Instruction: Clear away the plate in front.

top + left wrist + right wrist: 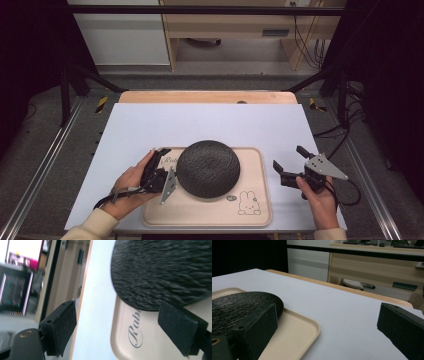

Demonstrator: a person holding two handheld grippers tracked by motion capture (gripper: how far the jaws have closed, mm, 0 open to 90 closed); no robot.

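Note:
A dark, round, rough-textured plate (208, 168) lies on a beige tray (200, 209) printed with a rabbit and script lettering. My left gripper (161, 162) is turned on its side at the tray's left edge, open. In the left gripper view its jaws straddle the tray's corner (150, 340), and one pad (178, 330) sits just beside the plate's rim (162, 270). My right gripper (288, 156) is open over the white sheet, right of the tray and apart from it. The right gripper view shows the plate (234, 307) and tray edge (294, 337) behind its left jaw.
A white sheet (200, 125) covers the wooden table (207, 96), with bare room behind and to both sides of the tray. Dark frame rails (45, 160) run along the sides. Cables (345, 130) hang at the right.

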